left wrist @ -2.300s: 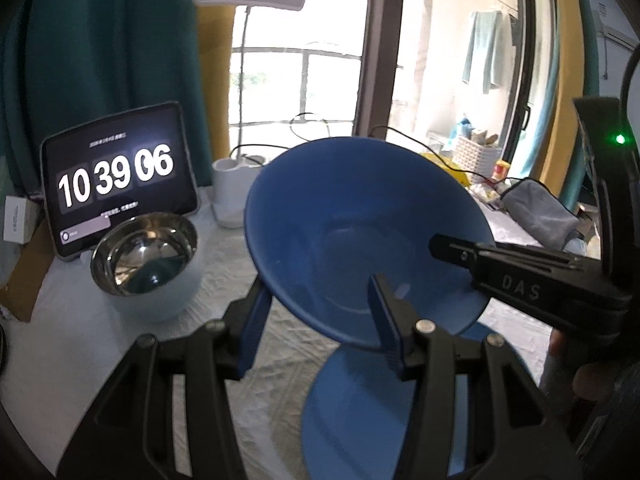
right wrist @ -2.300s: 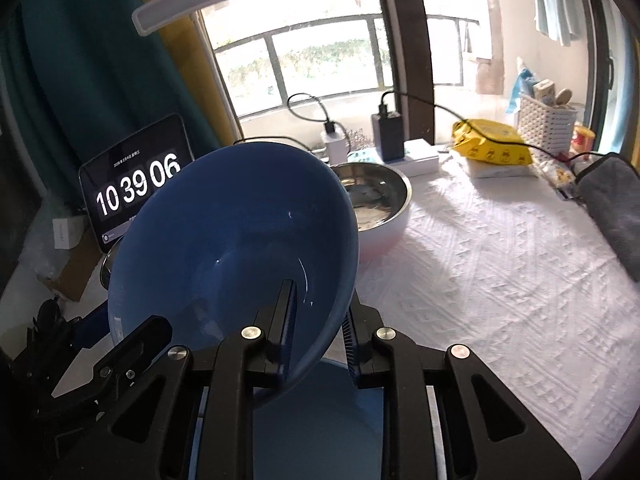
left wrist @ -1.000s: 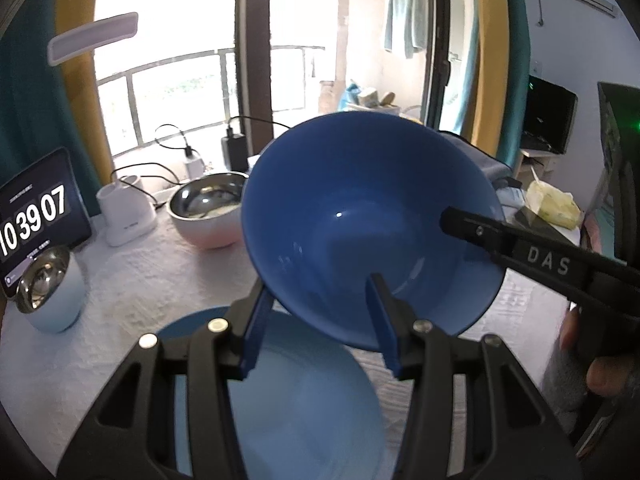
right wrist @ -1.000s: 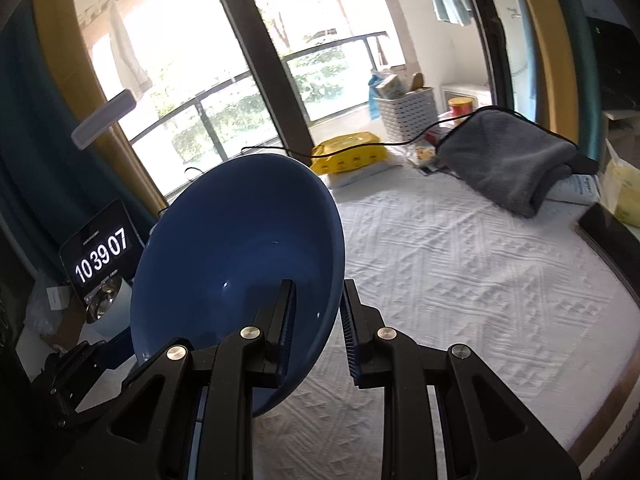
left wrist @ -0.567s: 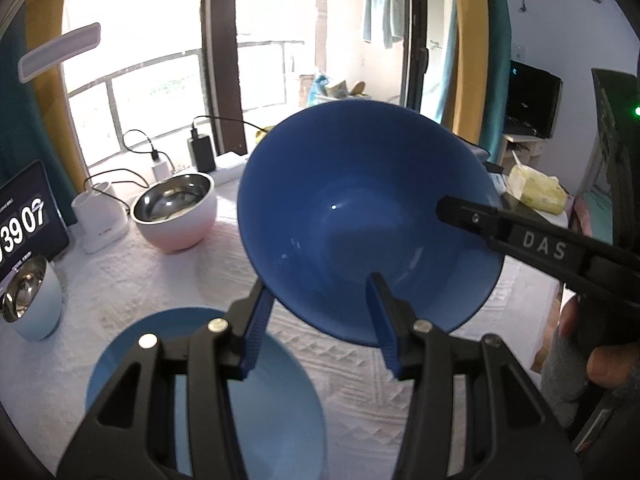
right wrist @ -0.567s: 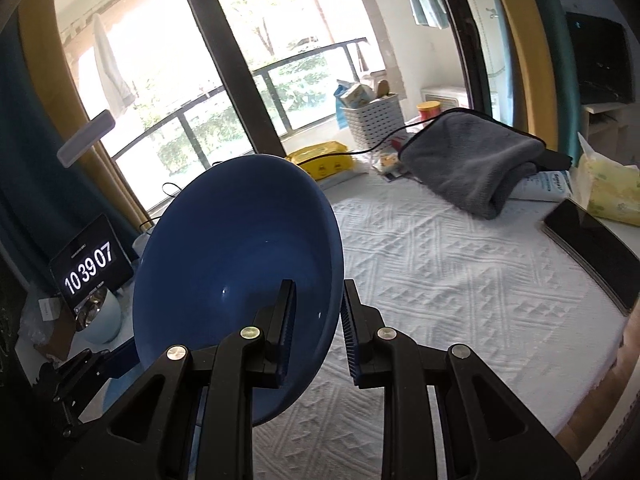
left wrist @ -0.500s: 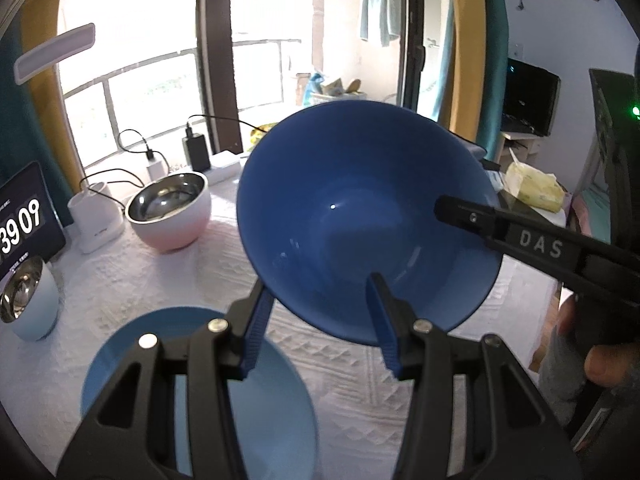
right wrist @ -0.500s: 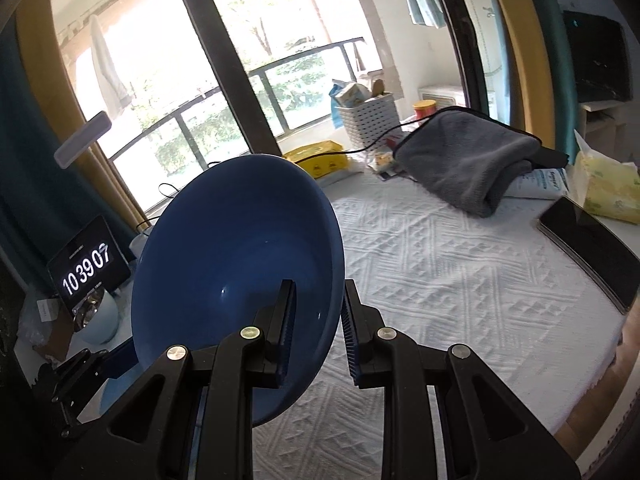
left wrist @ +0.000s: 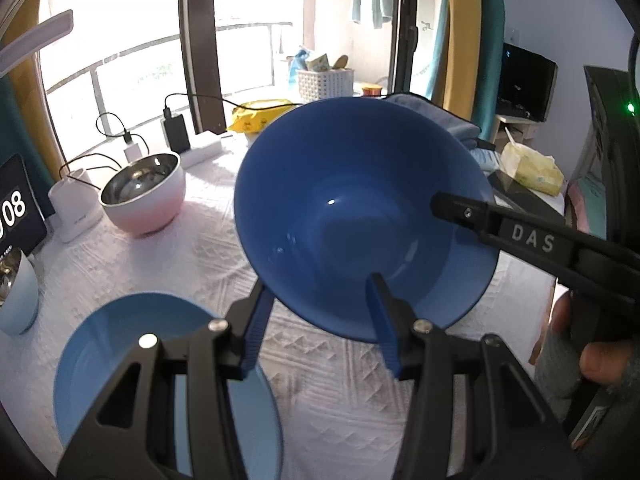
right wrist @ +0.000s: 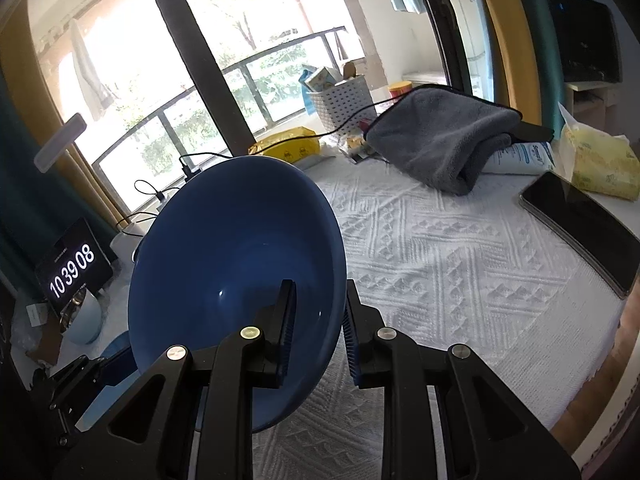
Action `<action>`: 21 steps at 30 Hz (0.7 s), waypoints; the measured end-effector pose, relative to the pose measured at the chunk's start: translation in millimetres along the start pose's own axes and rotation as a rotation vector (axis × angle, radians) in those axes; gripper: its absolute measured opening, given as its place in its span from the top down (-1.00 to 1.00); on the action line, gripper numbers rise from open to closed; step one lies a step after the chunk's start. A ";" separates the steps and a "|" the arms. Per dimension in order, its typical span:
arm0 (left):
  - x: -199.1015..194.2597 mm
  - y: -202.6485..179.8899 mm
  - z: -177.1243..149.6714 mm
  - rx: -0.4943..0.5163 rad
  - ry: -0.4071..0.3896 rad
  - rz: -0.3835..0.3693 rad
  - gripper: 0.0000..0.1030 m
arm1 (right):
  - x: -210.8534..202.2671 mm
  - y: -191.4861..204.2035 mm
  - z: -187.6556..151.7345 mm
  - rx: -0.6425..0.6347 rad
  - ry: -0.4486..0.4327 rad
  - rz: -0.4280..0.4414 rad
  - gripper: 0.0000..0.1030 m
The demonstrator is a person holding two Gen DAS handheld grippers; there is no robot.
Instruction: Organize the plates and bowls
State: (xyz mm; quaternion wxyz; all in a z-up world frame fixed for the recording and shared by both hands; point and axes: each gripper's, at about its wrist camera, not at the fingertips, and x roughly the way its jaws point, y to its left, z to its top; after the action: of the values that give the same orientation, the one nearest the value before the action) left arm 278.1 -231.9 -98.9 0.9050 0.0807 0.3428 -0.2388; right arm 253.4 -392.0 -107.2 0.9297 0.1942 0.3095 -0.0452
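Note:
A dark blue bowl (left wrist: 340, 220) hangs tilted in the air over the white tablecloth, held from two sides. My left gripper (left wrist: 318, 304) is shut on its near rim, one finger under the wall and the other inside. My right gripper (right wrist: 318, 308) is shut on the bowl (right wrist: 224, 248) at its right rim, and its finger (left wrist: 460, 208) shows inside the bowl in the left wrist view. A light blue plate (left wrist: 120, 344) lies flat on the cloth below and to the left. A pink steel-lined bowl (left wrist: 142, 196) stands at the back left.
A pale blue steel bowl (left wrist: 16, 296) and a tablet clock (right wrist: 74, 266) stand at the far left. A grey towel (right wrist: 444, 136), a phone (right wrist: 584, 228), a tissue pack (right wrist: 600, 164), a white basket (right wrist: 340, 100) and cables line the back and right. The table edge (right wrist: 600, 364) runs close on the right.
Both grippers have carried the blue bowl rightward across the table and a little lower. The plate, steel bowls and clock have slid left in view. The grips are unchanged.

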 end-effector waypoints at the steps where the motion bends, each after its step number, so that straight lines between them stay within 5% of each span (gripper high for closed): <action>1: 1.5 0.1 -0.4 -0.002 0.006 -0.002 0.05 | 1.6 -1.0 -0.8 0.001 0.003 0.000 0.53; 21: 11.9 4.5 -3.4 -0.012 0.039 -0.020 0.05 | -3.6 -7.9 -0.3 0.041 -0.025 -0.011 0.53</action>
State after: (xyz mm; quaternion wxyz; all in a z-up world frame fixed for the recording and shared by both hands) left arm 286.1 -231.4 -109.3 0.8961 0.0764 0.3627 -0.2441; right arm 248.6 -399.2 -107.9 0.9292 0.2108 0.2979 -0.0590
